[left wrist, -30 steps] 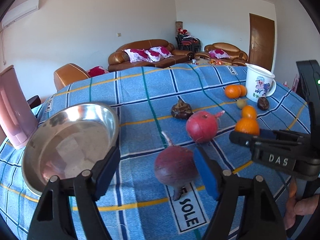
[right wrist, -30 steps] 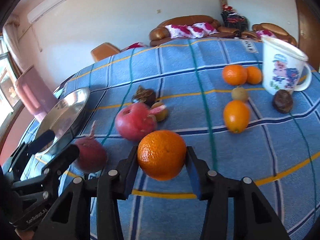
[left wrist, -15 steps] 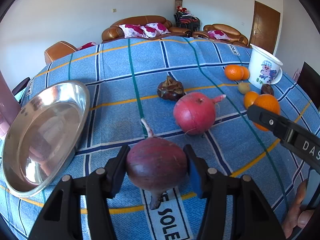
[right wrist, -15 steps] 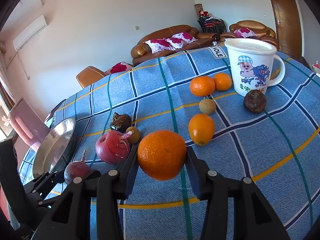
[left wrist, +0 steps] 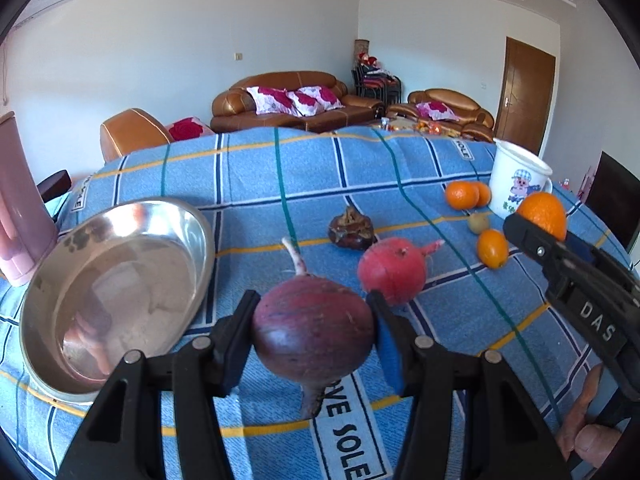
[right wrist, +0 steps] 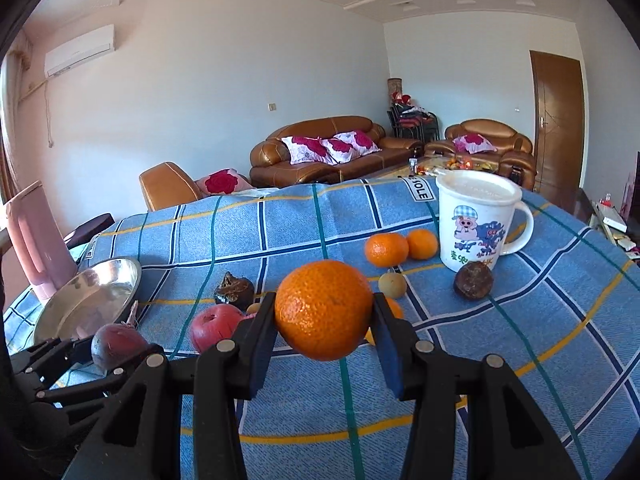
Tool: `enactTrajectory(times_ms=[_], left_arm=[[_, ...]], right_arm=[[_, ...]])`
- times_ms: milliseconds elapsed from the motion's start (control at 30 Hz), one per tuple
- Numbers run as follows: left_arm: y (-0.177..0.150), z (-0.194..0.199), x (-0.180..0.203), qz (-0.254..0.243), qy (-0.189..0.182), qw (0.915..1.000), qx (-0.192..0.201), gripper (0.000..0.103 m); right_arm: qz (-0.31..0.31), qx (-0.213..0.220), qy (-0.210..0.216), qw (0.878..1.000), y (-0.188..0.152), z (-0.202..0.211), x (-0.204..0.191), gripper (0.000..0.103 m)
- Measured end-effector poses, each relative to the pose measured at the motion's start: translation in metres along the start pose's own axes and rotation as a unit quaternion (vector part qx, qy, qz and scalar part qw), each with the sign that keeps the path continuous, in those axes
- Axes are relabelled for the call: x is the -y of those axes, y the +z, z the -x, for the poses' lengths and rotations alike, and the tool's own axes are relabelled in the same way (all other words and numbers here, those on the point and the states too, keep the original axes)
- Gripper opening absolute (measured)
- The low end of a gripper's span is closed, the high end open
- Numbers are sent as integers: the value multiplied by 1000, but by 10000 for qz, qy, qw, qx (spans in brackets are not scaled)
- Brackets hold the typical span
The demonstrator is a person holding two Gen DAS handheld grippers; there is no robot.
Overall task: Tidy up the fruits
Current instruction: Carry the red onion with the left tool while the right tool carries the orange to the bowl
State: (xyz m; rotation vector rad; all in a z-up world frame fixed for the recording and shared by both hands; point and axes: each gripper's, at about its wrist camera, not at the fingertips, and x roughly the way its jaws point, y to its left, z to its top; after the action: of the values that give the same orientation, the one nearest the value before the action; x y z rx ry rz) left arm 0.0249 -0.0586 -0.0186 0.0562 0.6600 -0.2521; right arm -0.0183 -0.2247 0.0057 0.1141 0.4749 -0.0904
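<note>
The left claw (left wrist: pixel 314 344) is pinching a dark purple beet (left wrist: pixel 314 330) between its blue pads, held clear of the blue checked cloth (left wrist: pixel 280 184) covering the table; the beet's root tip is hanging below and blocking part of the printed label on the cloth. The right claw (right wrist: pixel 324 318) is pinching a large orange (right wrist: pixel 323 316), which is hiding most of a smaller orange (right wrist: pixel 394 308) lying behind one finger. A small yellowish fruit (right wrist: pixel 253 309) is peeking out beside the pomegranate (right wrist: pixel 214 326), mostly covered. The steel bowl (left wrist: pixel 52 280) is sitting at the left of the table, showing only blurred reflections inside. The pink jug (left wrist: pixel 18 208) beside it is being cut off by the frame edge. Farther back, a dark wrinkled fruit (left wrist: pixel 351 232), two mandarins (right wrist: pixel 386 249) touching each other, a pale round fruit (right wrist: pixel 392 285) and a brown round fruit (right wrist: pixel 473 280) are lying near the white cartoon mug (right wrist: pixel 476 220); what kinds the dark ones are is hard to make out
</note>
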Motion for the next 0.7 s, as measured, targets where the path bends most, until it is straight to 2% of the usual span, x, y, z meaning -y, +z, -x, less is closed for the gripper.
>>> enactTrajectory(times_ms=[200, 467, 700], left_arm=[[3, 19, -17, -170, 382, 9981, 443, 56], [4, 24, -65, 89, 721, 9960, 512, 56], [2, 28, -96, 191, 899, 9942, 562, 56]], right_arm=[[148, 185, -92, 9997, 0, 7, -9, 48], [372, 218, -166, 9989, -3, 10, -30, 48], [359, 70, -4, 9993, -8, 7, -62, 48]])
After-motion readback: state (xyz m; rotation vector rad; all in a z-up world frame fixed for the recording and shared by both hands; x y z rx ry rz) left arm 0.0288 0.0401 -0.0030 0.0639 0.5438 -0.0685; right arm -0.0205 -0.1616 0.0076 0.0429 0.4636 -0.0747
